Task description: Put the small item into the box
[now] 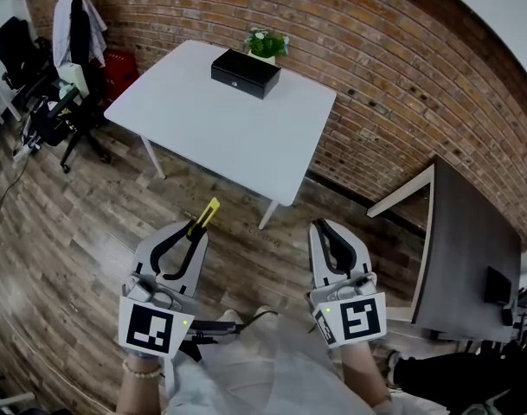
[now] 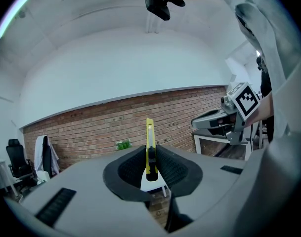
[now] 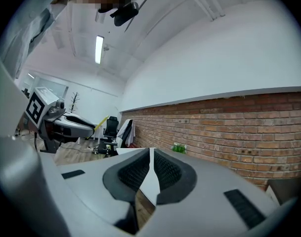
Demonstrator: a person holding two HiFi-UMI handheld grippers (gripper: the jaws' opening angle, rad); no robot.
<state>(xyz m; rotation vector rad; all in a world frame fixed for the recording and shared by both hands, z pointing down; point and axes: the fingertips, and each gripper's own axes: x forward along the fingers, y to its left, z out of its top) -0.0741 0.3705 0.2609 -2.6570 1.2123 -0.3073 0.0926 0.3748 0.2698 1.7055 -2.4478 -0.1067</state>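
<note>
Left claw (image 1: 190, 235) pinches yellow utility knife (image 1: 208, 212) by its thin body. Right claw (image 1: 324, 229) closed, empty. Black box (image 1: 246, 73), upper centre on table (image 1: 202, 137), looks lidded. Knife may pivot or slip in transit.

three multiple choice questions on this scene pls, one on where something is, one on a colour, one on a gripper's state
1. Where is the black box?
A. on the white table, beside the plant
B. on the wooden floor
C. between a gripper's jaws

2. What colour is the utility knife in the left gripper?
A. red
B. yellow
C. blue

3. How does the right gripper stand?
A. closed on the box
B. jaws spread wide
C. jaws together, nothing held

Answers:
1 A: the head view shows the box at the table's far edge, next to the plant.
2 B: the left gripper view shows a yellow body clamped between the pads.
3 C: the right gripper view shows the pads meeting with nothing between them.
</note>
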